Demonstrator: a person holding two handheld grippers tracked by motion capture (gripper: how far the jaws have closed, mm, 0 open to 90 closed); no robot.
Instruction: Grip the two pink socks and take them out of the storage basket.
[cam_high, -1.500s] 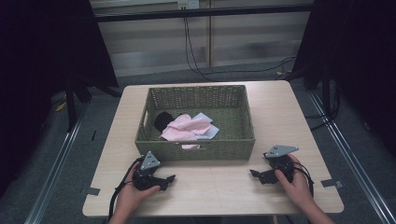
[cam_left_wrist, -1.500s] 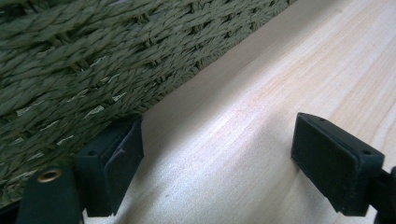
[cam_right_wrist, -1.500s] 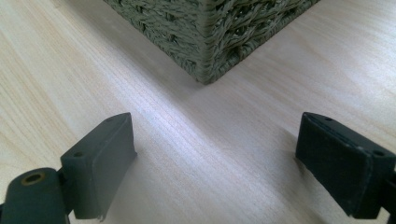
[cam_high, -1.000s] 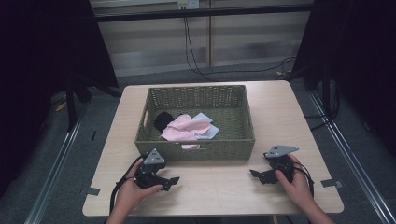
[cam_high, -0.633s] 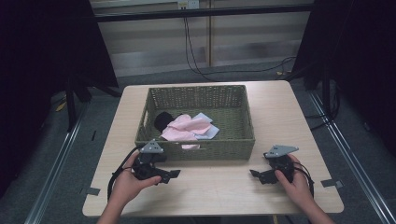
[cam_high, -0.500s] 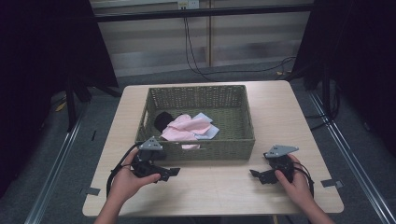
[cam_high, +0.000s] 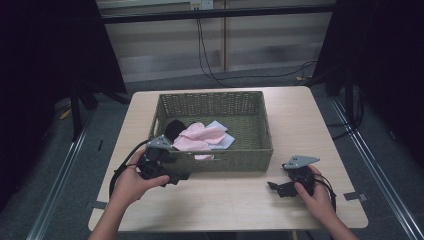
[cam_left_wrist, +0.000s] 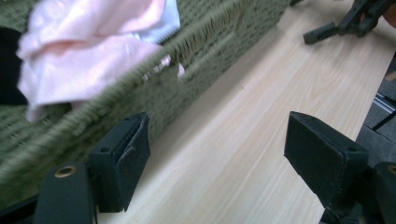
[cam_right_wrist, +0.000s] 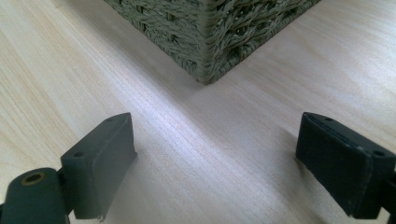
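1. The left gripper (cam_high: 181, 176) was partly covered by the person's left hand (cam_high: 131, 181) in the high view, and it sat at the near left corner of the basket (cam_high: 260, 116). In the left gripper view its jaws stood wide apart with nothing between them, one jaw close to the basket's front wall.
2. The pink cloth (cam_high: 197, 137) lay inside the basket, toward its left front part, with one bit hanging over the front rim. In the left gripper view the cloth (cam_left_wrist: 84, 51) was blurred and cut off by the top edge.
3. A black thing (cam_high: 174, 128) lay left of the pink cloth in the basket; what it was could not be made out. A pale blue cloth (cam_high: 224, 140) showed partly from under the pink one.
4. The right gripper (cam_high: 275, 187) rested on the table (cam_high: 310, 120), well apart from the basket's near right corner, held by the right hand (cam_high: 312, 192). In the right gripper view its jaws were spread wide and empty over bare wood, facing the basket's corner (cam_right_wrist: 208, 42).
5. No readable writing or label showed anywhere.
6. The basket was rectangular, woven of green-grey cord. The table was pale wood grain with rounded corners. The jaw pads were flat black blocks.
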